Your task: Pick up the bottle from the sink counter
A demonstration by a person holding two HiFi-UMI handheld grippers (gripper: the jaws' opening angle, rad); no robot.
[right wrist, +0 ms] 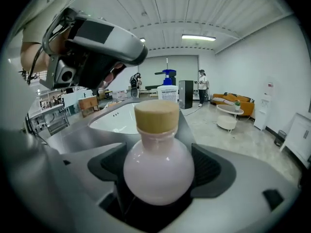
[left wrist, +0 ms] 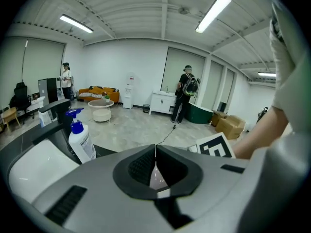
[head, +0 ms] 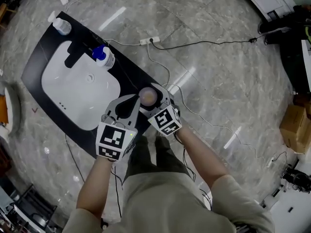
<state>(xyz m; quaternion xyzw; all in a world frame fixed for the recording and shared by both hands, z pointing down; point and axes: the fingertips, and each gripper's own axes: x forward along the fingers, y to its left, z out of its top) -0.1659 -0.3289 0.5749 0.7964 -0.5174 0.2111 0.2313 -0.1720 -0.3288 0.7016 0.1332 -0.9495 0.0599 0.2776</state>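
Observation:
A round pale pink bottle (head: 148, 96) with a tan cork top stands at the near right end of the black sink counter (head: 130, 75). In the right gripper view the bottle (right wrist: 158, 166) fills the space between the jaws. My right gripper (head: 151, 92) (right wrist: 160, 165) is spread wide around the bulb, and the pads sit close beside it without visibly pressing. My left gripper (head: 129, 102) (left wrist: 155, 155) hangs just left of the bottle, shut with nothing in it.
A white basin (head: 77, 93) with a black faucet (head: 77, 53) is set in the counter. A blue-topped pump bottle (head: 103, 56) (left wrist: 80, 142) stands behind the basin, another white bottle (head: 61, 26) at the far end. Cables and a power strip (head: 149, 41) lie on the floor.

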